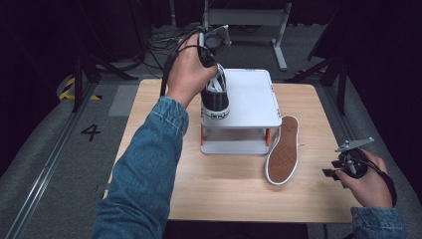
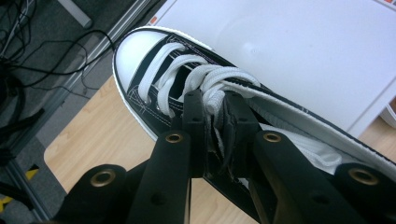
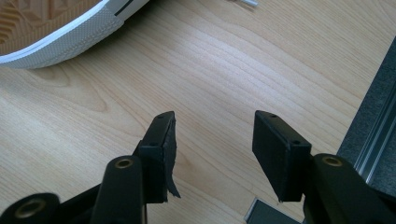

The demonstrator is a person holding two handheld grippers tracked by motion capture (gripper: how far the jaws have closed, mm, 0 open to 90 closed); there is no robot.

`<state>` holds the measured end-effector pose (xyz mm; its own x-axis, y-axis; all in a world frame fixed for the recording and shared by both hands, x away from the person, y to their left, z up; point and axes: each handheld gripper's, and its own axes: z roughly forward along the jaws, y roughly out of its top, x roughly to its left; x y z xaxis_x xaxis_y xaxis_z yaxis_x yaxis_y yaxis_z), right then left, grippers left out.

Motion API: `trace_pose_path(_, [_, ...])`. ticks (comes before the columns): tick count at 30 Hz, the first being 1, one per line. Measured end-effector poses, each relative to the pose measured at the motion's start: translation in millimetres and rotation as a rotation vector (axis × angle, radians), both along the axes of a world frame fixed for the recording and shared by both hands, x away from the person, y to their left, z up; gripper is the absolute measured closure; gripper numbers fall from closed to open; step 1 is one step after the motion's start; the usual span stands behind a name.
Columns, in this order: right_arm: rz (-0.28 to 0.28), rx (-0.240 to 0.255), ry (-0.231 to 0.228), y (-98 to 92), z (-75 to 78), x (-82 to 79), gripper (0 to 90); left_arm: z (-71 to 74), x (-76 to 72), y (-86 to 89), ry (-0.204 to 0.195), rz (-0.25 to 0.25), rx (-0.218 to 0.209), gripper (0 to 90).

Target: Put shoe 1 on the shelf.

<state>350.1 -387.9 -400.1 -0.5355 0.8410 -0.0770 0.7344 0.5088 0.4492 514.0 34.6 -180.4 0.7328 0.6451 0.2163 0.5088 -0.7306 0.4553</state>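
two sneakers are out: one black high-top sneaker [image 1: 215, 97] held in the air over the left edge of the white two-tier rack [image 1: 254, 99], its heel toward me, and a second sneaker [image 1: 282, 151] lying on its side on the wooden surface [image 1: 219, 194], sole up, leaning against the rack's right front corner. the left tool [image 2: 215, 119] is pressed together, pinching the tongue and laces of the black high-top sneaker; in the left gripper view its white toe cap hangs out past the rack's edge, over the surface's far left corner and the floor with its cables [image 2: 28, 60]. most of the rack's top stands bare to the right of the shoe. the right tool [image 3: 212, 140] is held low near the surface's right edge, its jaws spread with nothing between them, the second sneaker's toe close by at the upper left of its view. the near half of the surface lies open, well apart from both shoes.
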Motion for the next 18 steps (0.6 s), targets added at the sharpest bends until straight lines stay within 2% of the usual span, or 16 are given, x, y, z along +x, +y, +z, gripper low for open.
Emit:
trace_pose_path(4, [0.001, 0.002, 0.001, -0.2, -0.5, -0.3, 50.0, -4.3, 8.4, -13.0, -0.029, -0.020, 0.012, 81.6])
trace_pose_path(6, [-0.002, 0.001, 0.001, -1.0, -0.5, -1.0, 50.0, -7.6, 12.6, -17.4, -0.035, -0.047, 0.023, 81.5])
trace_pose_path(8, [-0.004, 0.006, -0.001, -2.5, -0.7, -1.6, 50.0, -11.6, 16.0, -21.3, -0.029, -0.041, 0.012, 81.5])
trace_pose_path(13, [-0.007, 0.008, -0.002, -4.4, -0.6, -1.9, 49.9, -19.4, 23.7, -33.3, -0.033, -0.046, 0.019, 81.5])
trace_pose_path(18, [0.007, 0.005, 0.001, -1.2, -2.2, -0.7, 49.3, -27.1, 29.6, -40.0, -0.024, -0.071, 0.025, 81.4])
